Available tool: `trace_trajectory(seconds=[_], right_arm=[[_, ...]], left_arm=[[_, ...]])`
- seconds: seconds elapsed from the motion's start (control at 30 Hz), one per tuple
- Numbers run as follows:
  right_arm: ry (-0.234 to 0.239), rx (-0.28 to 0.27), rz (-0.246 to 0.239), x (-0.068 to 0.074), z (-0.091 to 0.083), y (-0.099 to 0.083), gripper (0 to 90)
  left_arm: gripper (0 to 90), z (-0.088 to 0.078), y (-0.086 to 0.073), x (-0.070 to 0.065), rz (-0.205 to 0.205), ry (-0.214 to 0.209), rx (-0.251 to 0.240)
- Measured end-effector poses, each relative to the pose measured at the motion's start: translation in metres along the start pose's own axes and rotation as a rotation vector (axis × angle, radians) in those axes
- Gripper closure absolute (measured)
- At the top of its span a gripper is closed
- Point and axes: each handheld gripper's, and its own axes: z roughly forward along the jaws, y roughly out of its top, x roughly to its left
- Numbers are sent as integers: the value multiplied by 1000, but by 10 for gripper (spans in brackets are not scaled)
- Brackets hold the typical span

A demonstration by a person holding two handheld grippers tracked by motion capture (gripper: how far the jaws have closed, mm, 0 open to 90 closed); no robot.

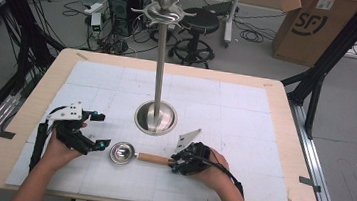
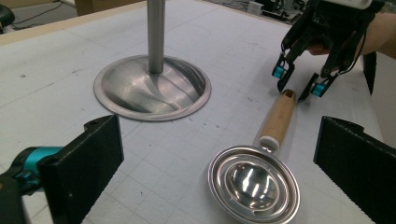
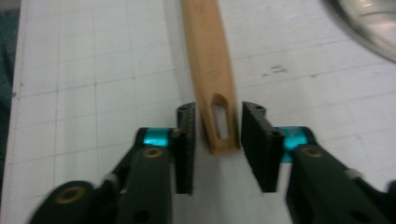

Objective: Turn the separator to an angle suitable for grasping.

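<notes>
We have the right tongs astride the slotted end of the ladle handle – pads close beside the wood, not yet pressing; the lift and the hanging on the stand remain; the left tongs gape wide, released, just beside the bowl; one ladle, one stand, two tongs

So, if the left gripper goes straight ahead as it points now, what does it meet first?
Probably the metal ladle: its bowl lies just ahead of the open left gripper. Depth is unclear.
</notes>
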Motion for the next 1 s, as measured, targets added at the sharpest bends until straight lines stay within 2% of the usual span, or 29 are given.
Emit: trace_trajectory(seconds=[0.03,0.2,0.33,0.53,0.73,0.87,0.93,1.0], right_arm=[[2,-20,-15,0,1,2,681],[20,-52,-33,-3,10,10,675],[30,-50,-59,-3,20,24,678],[31,-37,-105,-5,38,54,680],[40,-46,-111,-7,49,74,676],[30,-50,-88,-6,43,71,579],[17,-62,-81,-6,39,69,565],[-10,-108,-56,-4,18,58,543]], left_arm=[[21,-1,0,0,4,2,0],[21,-2,1,-1,3,2,-1],[21,-2,1,-1,5,2,2],[21,-6,0,-1,14,4,10],[21,-10,-1,1,9,13,7],[21,-10,-1,0,10,11,4],[21,-10,-1,0,6,7,4],[21,-9,-1,0,8,9,10]])
